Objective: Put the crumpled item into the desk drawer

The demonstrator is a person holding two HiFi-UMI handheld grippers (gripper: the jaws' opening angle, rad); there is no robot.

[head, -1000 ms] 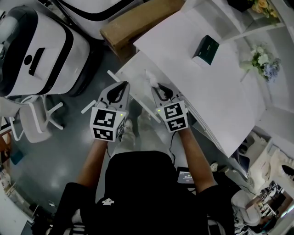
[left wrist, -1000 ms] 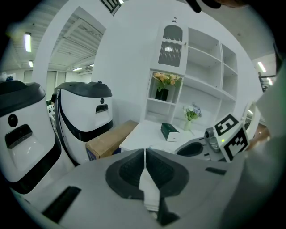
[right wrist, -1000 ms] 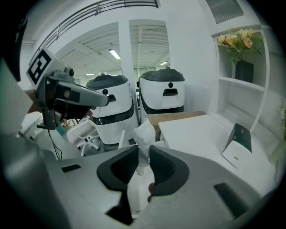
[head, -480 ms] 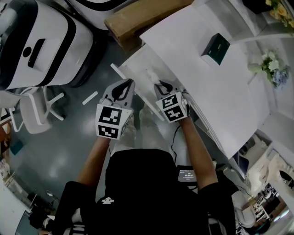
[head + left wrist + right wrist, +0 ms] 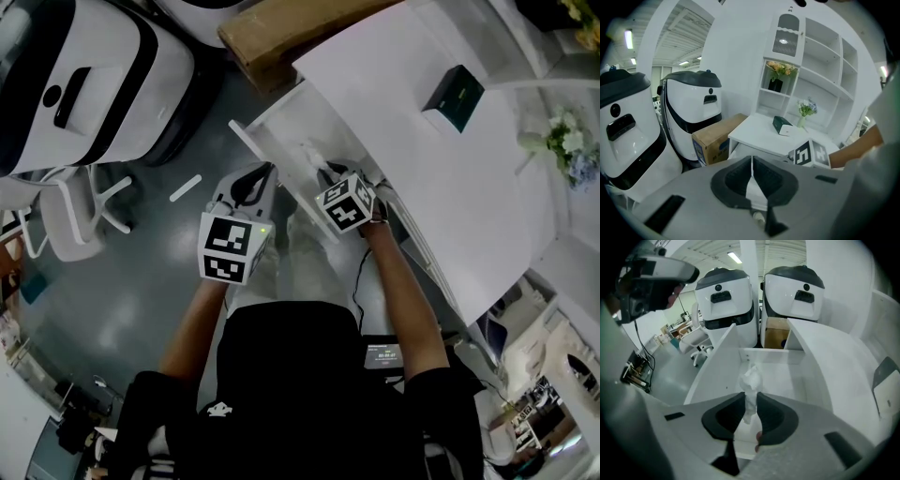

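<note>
The crumpled white item (image 5: 751,379) is pinched between the jaws of my right gripper (image 5: 750,398), its upper part sticking out past the tips. It hangs just above the floor of the open white desk drawer (image 5: 799,376). In the head view the right gripper (image 5: 323,171) reaches over the pulled-out drawer (image 5: 289,129), with the crumpled item (image 5: 307,150) at its tips. My left gripper (image 5: 266,172) hovers just outside the drawer front, over the floor. In the left gripper view the left gripper (image 5: 751,171) has its jaws closed together with nothing in them.
The white desk (image 5: 422,178) carries a dark green box (image 5: 453,97) and flowers (image 5: 572,141). A cardboard box (image 5: 291,28) lies beyond the drawer. Two large white machines (image 5: 757,296) stand behind it, and an office chair (image 5: 70,225) sits at the left.
My right gripper has moved forward over the open drawer, carrying the crumpled item. The left gripper has hardly moved.
</note>
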